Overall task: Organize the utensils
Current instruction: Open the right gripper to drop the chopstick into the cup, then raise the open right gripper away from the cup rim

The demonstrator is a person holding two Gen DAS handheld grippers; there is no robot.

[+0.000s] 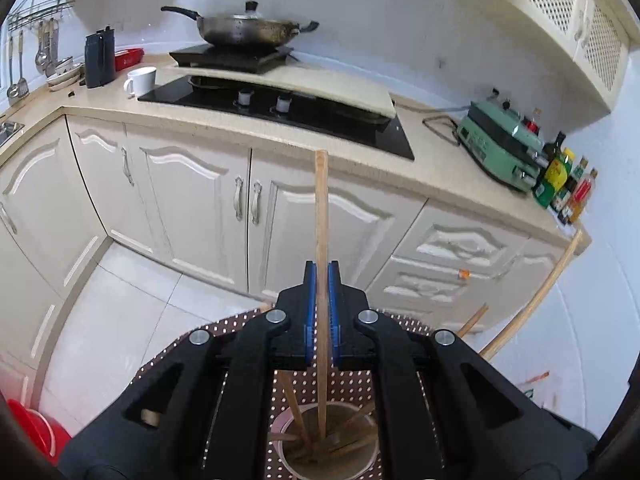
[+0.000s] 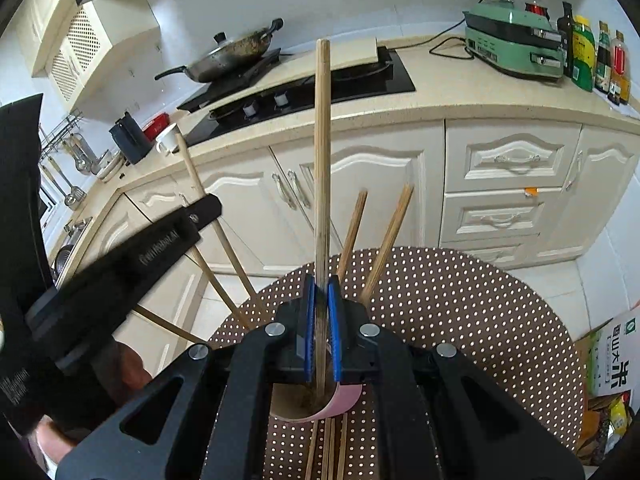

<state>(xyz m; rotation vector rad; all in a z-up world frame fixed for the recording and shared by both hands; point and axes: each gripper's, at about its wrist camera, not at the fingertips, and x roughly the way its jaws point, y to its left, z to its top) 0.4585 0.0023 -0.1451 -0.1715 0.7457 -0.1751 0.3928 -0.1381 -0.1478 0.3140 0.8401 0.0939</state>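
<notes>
Over the dotted tabletop (image 2: 460,300), each gripper pinches one chopstick: left gripper (image 1: 322,270) and right gripper (image 2: 321,282) hold theirs pointing toward twelve o'clock, lower ends inside the pink cup (image 2: 344,398).

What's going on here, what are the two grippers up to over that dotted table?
A person is sorting chopsticks into a pink cup on a round table with a brown dotted cloth. The left gripper is shut on one wooden chopstick, its lower end already inside the cup among others. The right gripper is shut on another chopstick, also reaching down into the cup. Several chopsticks lean out of the cup, and a few more lie on the cloth near the right gripper.
</notes>
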